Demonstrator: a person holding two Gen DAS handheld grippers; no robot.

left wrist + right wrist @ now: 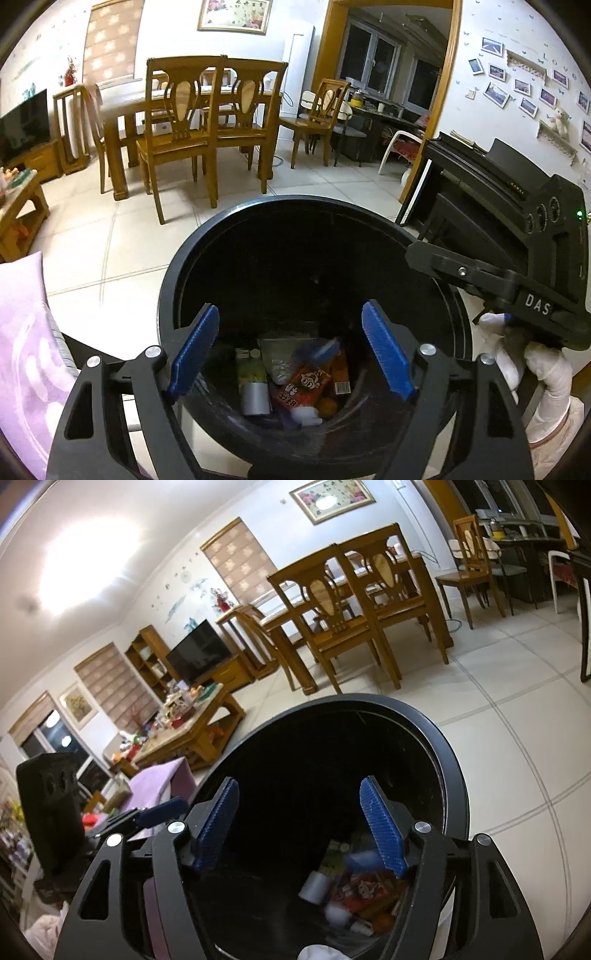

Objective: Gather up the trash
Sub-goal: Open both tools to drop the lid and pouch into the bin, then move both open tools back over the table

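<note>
A round black trash bin (192,243) stands on the tiled floor, right below both grippers. Its bottom holds several pieces of trash: a red snack wrapper (304,386), a grey and green carton (253,384) and a clear bag (280,356). My left gripper (290,350) is open and empty over the bin mouth. My right gripper (301,827) is open and empty over the same bin (448,757), with the trash (360,890) visible between its fingers. The right gripper's body also shows in the left wrist view (517,266), held by a white-gloved hand.
A wooden dining table with chairs (192,122) stands beyond the bin. A black piano (476,177) is at the right. A lilac cloth (22,339) lies at the left. A cluttered coffee table (184,723) and a TV (199,653) stand at the left.
</note>
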